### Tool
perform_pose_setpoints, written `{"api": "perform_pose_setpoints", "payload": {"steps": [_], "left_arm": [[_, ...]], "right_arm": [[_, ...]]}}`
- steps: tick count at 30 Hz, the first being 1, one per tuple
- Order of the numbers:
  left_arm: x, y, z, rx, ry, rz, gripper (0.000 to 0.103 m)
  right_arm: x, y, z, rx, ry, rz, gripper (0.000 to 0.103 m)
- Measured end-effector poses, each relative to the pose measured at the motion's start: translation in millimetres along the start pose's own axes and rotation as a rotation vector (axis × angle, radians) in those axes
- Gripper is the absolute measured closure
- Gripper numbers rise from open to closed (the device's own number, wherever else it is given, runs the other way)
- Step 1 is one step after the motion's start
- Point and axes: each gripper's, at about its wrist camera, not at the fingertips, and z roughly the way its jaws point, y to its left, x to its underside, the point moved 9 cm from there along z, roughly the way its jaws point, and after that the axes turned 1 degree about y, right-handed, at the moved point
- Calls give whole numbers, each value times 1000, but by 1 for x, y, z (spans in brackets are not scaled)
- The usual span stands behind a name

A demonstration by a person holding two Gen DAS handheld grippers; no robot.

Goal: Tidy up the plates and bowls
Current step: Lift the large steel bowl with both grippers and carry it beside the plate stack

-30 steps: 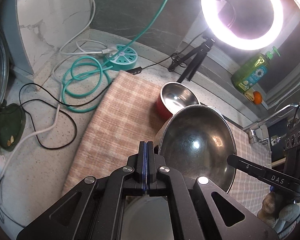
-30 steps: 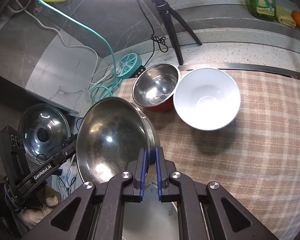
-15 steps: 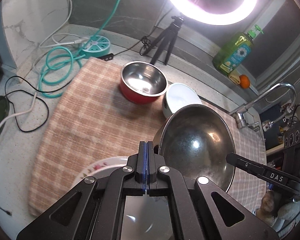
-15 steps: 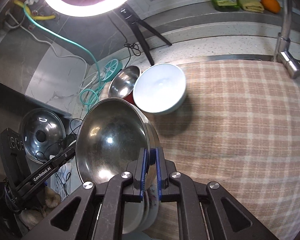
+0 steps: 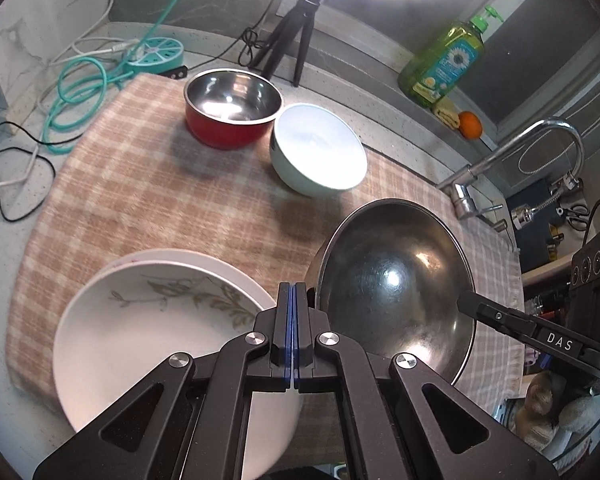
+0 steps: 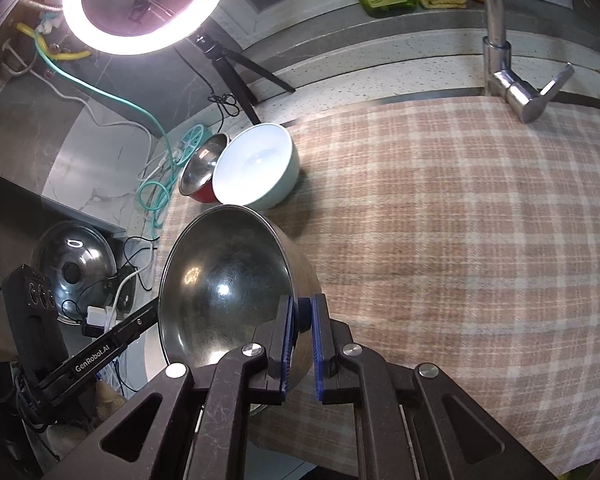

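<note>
A kitchen counter (image 5: 4,216) lies before me under a checked cloth (image 6: 460,220), lit by a ring light (image 6: 140,4). My right gripper (image 6: 302,344) clamps the rim of a steel bowl (image 6: 224,284), held tilted on its side above the cloth's near left part. My left gripper (image 5: 291,332) has its pads pressed together, empty, above stacked plates (image 5: 148,328). At the far left, a red bowl (image 5: 230,108) and a white bowl (image 5: 318,150) touch.

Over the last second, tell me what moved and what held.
Both tongs pulled back and rightward across the checked cloth. The right tongs kept clamping the big steel bowl by its rim, carrying it away from the plates. The left tongs stayed shut and empty. The red bowl and white bowl stayed put.
</note>
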Motion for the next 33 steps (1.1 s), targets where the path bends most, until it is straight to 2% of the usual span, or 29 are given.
{"api": "perform_pose_setpoints", "payload": {"steps": [12, 26, 33], "left_arm": [[23, -18, 14, 4, 41, 7, 103], [52, -34, 43, 9, 129, 30, 103], [57, -36, 45, 11, 138, 35, 103]], "right_arm": [[21, -31, -3, 18, 35, 22, 94], [35, -68, -3, 38, 60, 70, 94], [42, -75, -1, 32, 76, 70, 95]]}}
